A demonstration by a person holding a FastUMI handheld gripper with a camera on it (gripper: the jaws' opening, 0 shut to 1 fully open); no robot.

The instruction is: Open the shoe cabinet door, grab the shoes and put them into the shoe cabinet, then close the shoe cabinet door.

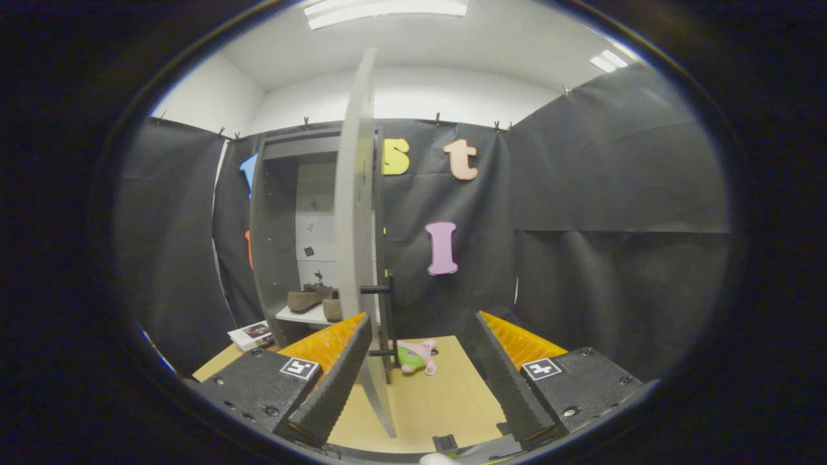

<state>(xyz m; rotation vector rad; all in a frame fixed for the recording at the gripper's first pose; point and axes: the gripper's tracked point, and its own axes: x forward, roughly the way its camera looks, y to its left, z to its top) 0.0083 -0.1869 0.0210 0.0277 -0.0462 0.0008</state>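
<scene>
1. Nearest to us, the tool (pixel 417 374) is hanging with its two fingers spread wide apart, pinching nothing.
2. We are seeing the lower edge of the open shoe cabinet door (pixel 356 213) running between the fingers, closer to the left one; whether it is touching that finger we cannot tell.
3. We are looking at the door edge-on: it is standing swung out toward us, with a dark handle (pixel 381 290) sticking out of its right face.
4. Behind the door the shoe cabinet (pixel 278 213) is standing open against the booth's black wall, and a pair of brown shoes (pixel 313 298) is sitting on a white shelf (pixel 303 316) inside it, the right shoe partly hidden by the door.
5. On the tan floor (pixel 426 400) beyond the fingers, a small pink and green plush toy (pixel 417 356) is lying just right of the door's foot.
6. Left of the cabinet's base, a booklet (pixel 251 334) is lying on the floor.
</scene>
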